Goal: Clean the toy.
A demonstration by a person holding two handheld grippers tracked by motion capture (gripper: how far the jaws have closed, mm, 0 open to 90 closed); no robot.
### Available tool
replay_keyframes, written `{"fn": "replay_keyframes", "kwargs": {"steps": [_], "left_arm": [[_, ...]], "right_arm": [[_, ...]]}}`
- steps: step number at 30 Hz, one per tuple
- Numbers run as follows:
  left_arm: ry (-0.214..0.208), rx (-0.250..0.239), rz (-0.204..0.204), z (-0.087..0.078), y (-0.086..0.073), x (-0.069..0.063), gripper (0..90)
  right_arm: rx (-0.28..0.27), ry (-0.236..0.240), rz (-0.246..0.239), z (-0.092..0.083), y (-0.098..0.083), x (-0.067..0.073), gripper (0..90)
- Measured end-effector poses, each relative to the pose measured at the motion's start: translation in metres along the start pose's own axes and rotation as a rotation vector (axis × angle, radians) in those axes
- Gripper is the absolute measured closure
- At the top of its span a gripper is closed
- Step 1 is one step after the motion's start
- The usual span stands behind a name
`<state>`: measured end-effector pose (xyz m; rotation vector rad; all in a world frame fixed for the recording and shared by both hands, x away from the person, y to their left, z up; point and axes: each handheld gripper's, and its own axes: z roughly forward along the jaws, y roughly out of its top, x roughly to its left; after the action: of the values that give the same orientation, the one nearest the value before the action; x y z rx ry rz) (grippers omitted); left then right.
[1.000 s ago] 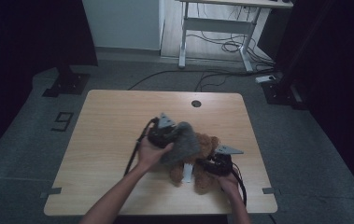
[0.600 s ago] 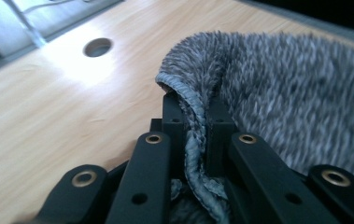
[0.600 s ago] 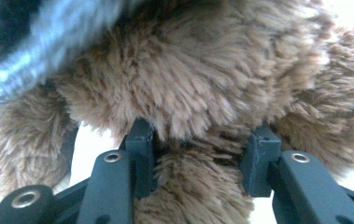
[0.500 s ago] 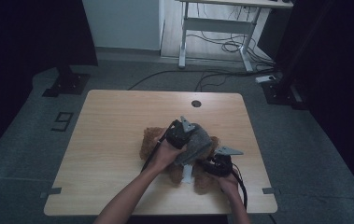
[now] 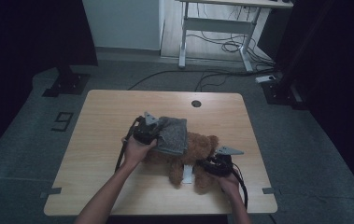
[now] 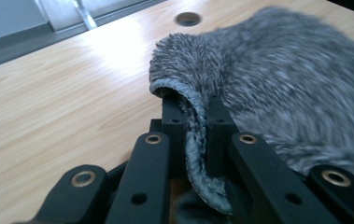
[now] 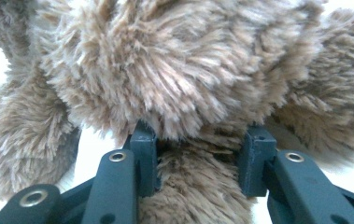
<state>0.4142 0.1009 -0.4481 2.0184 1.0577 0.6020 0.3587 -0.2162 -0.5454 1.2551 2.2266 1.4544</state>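
Item: brown teddy bear — lies at centre-right of the wooden table in the high view, a grey fuzzy garment draped over its upper body.
Left gripper: jaws pinched tight on the garment's hem.
Right gripper: jaws have just been closing, now pressing a plush limb between them.
Progress — dressing looks partly done; the garment seems merely laid over, legs bare, fitting still left.

High view overlooks table; tool views sit close.
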Motion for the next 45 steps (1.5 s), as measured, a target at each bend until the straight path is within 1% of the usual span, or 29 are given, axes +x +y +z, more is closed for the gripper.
{"fn": "replay_keyframes", "kwargs": {"steps": [4, 7, 9, 10, 15, 16, 18, 20, 23, 25, 27, 28, 29, 30, 31, 34, 36, 37, 39, 40, 42, 43, 44, 45], "left_arm": [[0.013, 0.012, -0.044, -0.007, -0.017, 0.021, 81.6], [0.02, 0.026, -0.068, -0.009, -0.031, 0.03, 81.7], [0.01, 0.032, -0.094, -0.008, -0.041, 0.035, 81.6], [0.002, 0.036, -0.105, -0.008, -0.045, 0.037, 81.7], [0.003, 0.072, -0.122, -0.002, -0.066, 0.043, 81.7], [0.0, 0.078, -0.132, 0.0, -0.069, 0.044, 81.7], [-0.02, 0.079, -0.165, 0.003, -0.075, 0.046, 81.7], [-0.025, 0.076, -0.182, 0.005, -0.076, 0.047, 81.7], [-0.014, 0.075, -0.181, 0.004, -0.072, 0.049, 81.7], [-0.005, 0.071, -0.187, 0.003, -0.069, 0.054, 81.7], [0.007, 0.054, -0.195, -0.002, -0.066, 0.059, 81.6], [0.006, 0.042, -0.203, -0.006, -0.063, 0.061, 81.6], [0.004, 0.025, -0.207, -0.01, -0.06, 0.064, 81.6], [0.001, 0.002, -0.202, -0.016, -0.054, 0.065, 81.6], [0.0, -0.011, -0.197, -0.019, -0.05, 0.065, 81.6], [-0.007, -0.049, -0.176, -0.025, -0.028, 0.062, 81.6], [-0.033, -0.07, -0.162, -0.024, -0.012, 0.055, 81.5], [-0.043, -0.075, -0.146, -0.022, -0.004, 0.049, 81.5], [-0.07, -0.077, -0.102, -0.014, 0.01, 0.034, 81.4], [-0.092, -0.066, -0.086, -0.007, 0.016, 0.024, 81.4], [-0.115, -0.037, -0.064, 0.005, 0.021, 0.01, 81.3], [-0.116, -0.015, -0.043, 0.012, 0.022, 0.003, 81.2], [-0.102, -0.003, -0.022, 0.018, 0.021, -0.003, 81.0], [-0.082, -0.005, -0.009, 0.022, 0.02, -0.007, 80.8]], "right_arm": [[0.0, 0.003, 0.004, 0.0, 0.0, 0.0, 58.3], [0.001, 0.004, 0.003, 0.0, 0.0, 0.0, 58.2], [0.0, 0.005, 0.006, 0.0, 0.0, 0.0, 58.2], [0.0, 0.005, 0.006, 0.0, 0.0, 0.0, 58.2], [0.0, 0.01, 0.012, 0.0, 0.0, -0.001, 58.2], [0.0, 0.01, 0.012, 0.001, 0.0, -0.001, 58.3], [-0.003, 0.01, 0.013, 0.002, 0.0, -0.002, 58.8], [-0.009, 0.008, 0.016, 0.004, 0.001, -0.003, 59.2], [-0.012, -0.003, 0.017, 0.01, 0.005, -0.005, 59.6], [-0.01, -0.015, 0.009, 0.015, 0.01, -0.006, 59.6], [-0.014, -0.022, -0.002, 0.021, 0.014, -0.007, 59.6], [-0.013, -0.023, -0.004, 0.024, 0.015, -0.008, 59.6], [-0.012, -0.02, -0.003, 0.025, 0.016, -0.009, 59.5], [-0.011, -0.02, -0.005, 0.025, 0.017, -0.009, 59.5], [-0.011, -0.018, -0.006, 0.025, 0.017, -0.009, 59.4], [-0.014, -0.019, -0.005, 0.024, 0.016, -0.009, 59.1], [-0.015, -0.023, -0.007, 0.024, 0.016, -0.008, 59.1], [-0.015, -0.024, -0.005, 0.024, 0.016, -0.008, 59.1], [-0.015, -0.024, -0.008, 0.024, 0.015, -0.008, 59.0], [-0.015, -0.024, -0.005, 0.023, 0.015, -0.008, 59.0], [-0.018, -0.024, -0.005, 0.023, 0.015, -0.008, 58.9], [-0.017, -0.023, -0.006, 0.023, 0.015, -0.008, 58.9], [-0.016, -0.023, -0.007, 0.023, 0.015, -0.008, 58.8], [-0.014, -0.024, -0.008, 0.023, 0.015, -0.008, 58.8]]}}
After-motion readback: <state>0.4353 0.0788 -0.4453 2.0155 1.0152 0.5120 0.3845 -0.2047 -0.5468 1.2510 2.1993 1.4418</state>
